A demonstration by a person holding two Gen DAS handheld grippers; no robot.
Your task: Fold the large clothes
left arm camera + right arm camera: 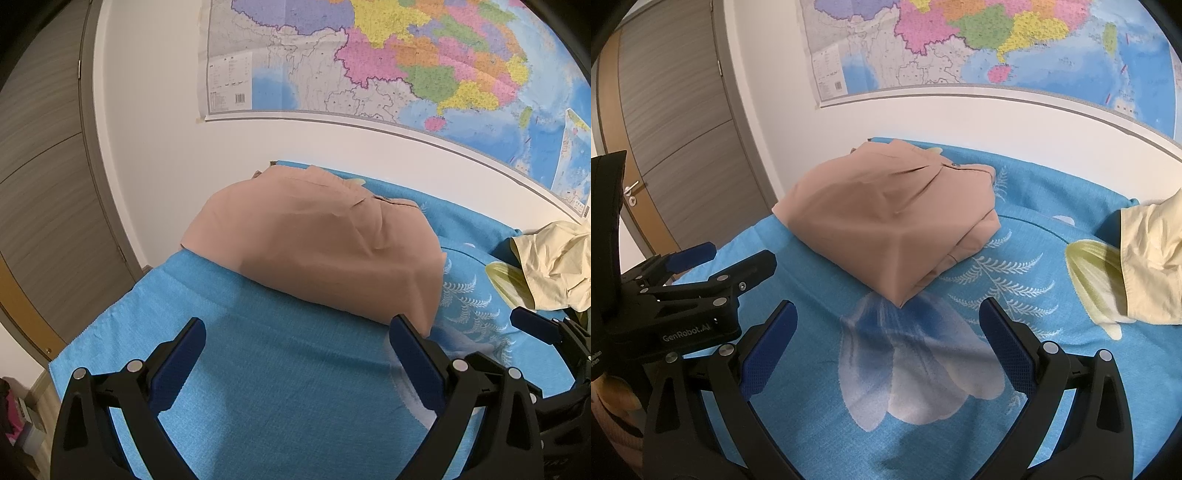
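Folded tan garment (886,221), near corner toward right gripper (886,325)

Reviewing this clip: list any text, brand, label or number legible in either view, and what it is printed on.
"GenRobot.AI": white lettering on the black body of the left gripper, seen in the right wrist view.
More white print at that gripper's lower left edge: cut off, unreadable.
Colourful wall map: place names, legend box and barcode too small and blurred to read.
Nothing else carries text.

Your right view's edge cuts off the cream garment (1152,258); the tan folded garment (886,218) hides its own inner layers, and the wall map (960,44) lettering is too small to read
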